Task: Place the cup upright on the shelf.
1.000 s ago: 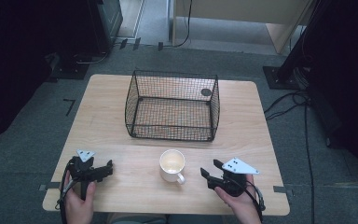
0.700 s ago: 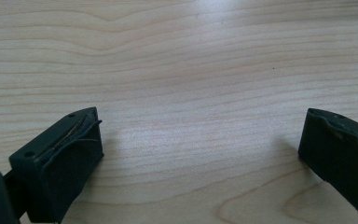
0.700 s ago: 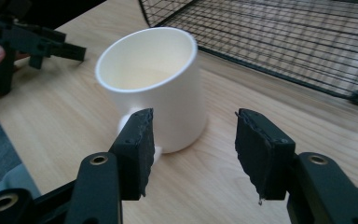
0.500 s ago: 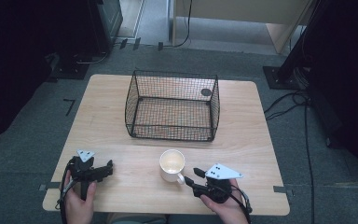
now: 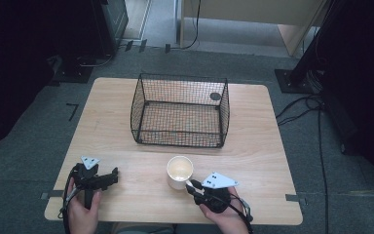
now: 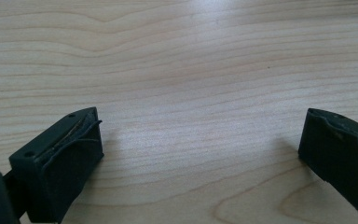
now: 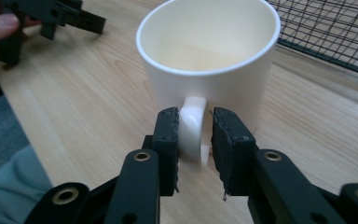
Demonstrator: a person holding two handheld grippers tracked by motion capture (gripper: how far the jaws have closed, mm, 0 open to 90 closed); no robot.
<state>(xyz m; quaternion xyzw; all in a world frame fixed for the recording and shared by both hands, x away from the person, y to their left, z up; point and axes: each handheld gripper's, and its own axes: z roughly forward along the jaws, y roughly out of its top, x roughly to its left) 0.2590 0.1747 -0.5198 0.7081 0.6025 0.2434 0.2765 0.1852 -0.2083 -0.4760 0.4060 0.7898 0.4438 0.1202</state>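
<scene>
Your right gripper [image 7: 195,133] sits at the near edge of the table [image 5: 272,146], right of centre, jaws straddling the handle [image 7: 193,128] of the white mug [image 7: 209,60]; the left pad touches the handle, a thin gap shows at the right pad, so whether it is clamped cannot be told; your right hand [image 5: 224,214] holds it from the near side; grey three-cornered plate on top. Your left gripper [image 5: 109,178] rests at the near-left corner, jaws spread wide over bare wood, nothing between them; your left hand [image 5: 83,212] wraps its grip. The mug [image 5: 179,171] stands upright near the middle of the near edge, handle pointing near-right toward your right gripper; inside looks empty. Beyond it, a black wire basket [image 5: 180,111] sits at table centre, apart from the mug; a small dark round thing [image 5: 215,96] shows at its far-right corner, too small to tell what.
</scene>
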